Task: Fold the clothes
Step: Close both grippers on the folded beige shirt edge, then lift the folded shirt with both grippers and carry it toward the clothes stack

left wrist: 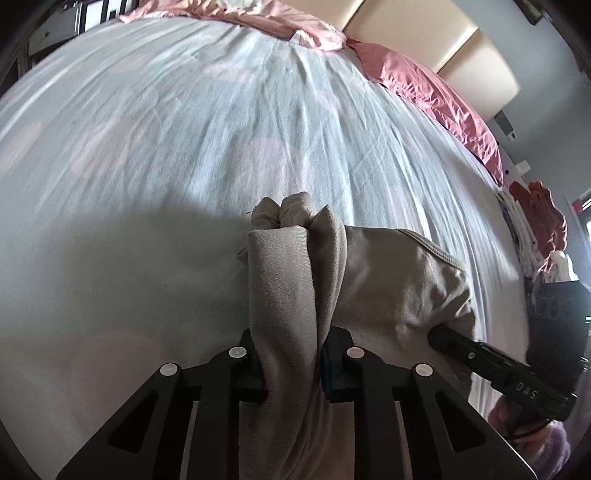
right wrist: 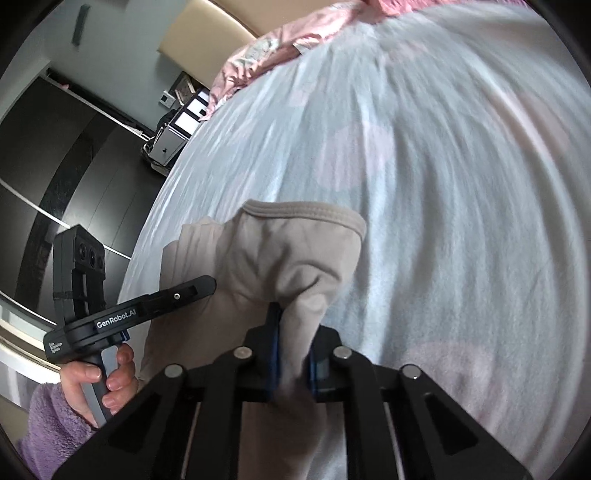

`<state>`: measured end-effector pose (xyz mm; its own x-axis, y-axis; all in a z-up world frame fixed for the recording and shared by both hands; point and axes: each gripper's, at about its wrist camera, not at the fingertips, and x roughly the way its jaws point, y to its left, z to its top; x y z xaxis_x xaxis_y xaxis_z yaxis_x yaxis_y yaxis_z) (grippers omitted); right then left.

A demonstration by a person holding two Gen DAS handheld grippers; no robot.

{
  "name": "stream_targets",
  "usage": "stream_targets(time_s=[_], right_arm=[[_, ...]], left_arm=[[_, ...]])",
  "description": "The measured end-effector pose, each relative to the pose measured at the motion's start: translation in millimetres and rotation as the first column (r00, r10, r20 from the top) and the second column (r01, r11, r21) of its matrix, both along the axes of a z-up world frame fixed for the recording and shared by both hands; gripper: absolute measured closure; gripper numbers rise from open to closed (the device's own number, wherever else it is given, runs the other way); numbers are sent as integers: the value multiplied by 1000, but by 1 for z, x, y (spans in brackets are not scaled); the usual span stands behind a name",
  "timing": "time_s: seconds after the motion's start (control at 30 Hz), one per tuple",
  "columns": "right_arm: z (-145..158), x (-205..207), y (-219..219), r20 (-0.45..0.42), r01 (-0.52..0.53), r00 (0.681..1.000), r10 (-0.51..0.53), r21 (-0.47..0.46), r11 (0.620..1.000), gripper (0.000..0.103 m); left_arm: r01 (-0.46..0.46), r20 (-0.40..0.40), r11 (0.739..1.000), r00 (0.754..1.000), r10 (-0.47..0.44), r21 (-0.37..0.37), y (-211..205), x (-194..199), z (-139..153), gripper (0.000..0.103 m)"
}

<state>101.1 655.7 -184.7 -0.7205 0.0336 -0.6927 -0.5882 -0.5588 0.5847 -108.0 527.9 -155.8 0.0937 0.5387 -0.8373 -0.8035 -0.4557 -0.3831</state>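
Note:
A beige knit garment (left wrist: 388,280) is bunched up over a white bedsheet with pale pink dots (left wrist: 184,147). My left gripper (left wrist: 293,369) is shut on a thick roll of its fabric, which stands up between the fingers. The right gripper (left wrist: 480,358) enters that view from the right, its tip pressed into the cloth. In the right wrist view my right gripper (right wrist: 293,350) is shut on a fold of the same beige garment (right wrist: 280,254). The left gripper (right wrist: 177,295) shows there at the left, held by a hand (right wrist: 107,380) in a purple fleece sleeve.
Pink pillows (left wrist: 436,96) and a cream headboard (left wrist: 413,33) line the far end of the bed. A stack of folded clothes (left wrist: 535,229) stands at the bed's right side. A dark wardrobe (right wrist: 55,158) and white drawers (right wrist: 177,133) lie beyond the left edge.

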Motion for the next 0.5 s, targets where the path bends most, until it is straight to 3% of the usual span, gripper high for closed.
stream_targets(time_s=[0.07,0.3,0.5], right_arm=[[8,-1,-4,-5,4,1000,-4,36,999,93],[42,23,-31,-46,50,998,-43,144,988,94],[83,58,-55,-51,119,993,-110,232,965,94]], left_arm=[[-2,-19,1000,1000,2,6,-1,2,5,85],[1,-34,991,999,4,133,-23,14,44,85],[74,-89,967,995,-54,244,-26,52,94,86]])
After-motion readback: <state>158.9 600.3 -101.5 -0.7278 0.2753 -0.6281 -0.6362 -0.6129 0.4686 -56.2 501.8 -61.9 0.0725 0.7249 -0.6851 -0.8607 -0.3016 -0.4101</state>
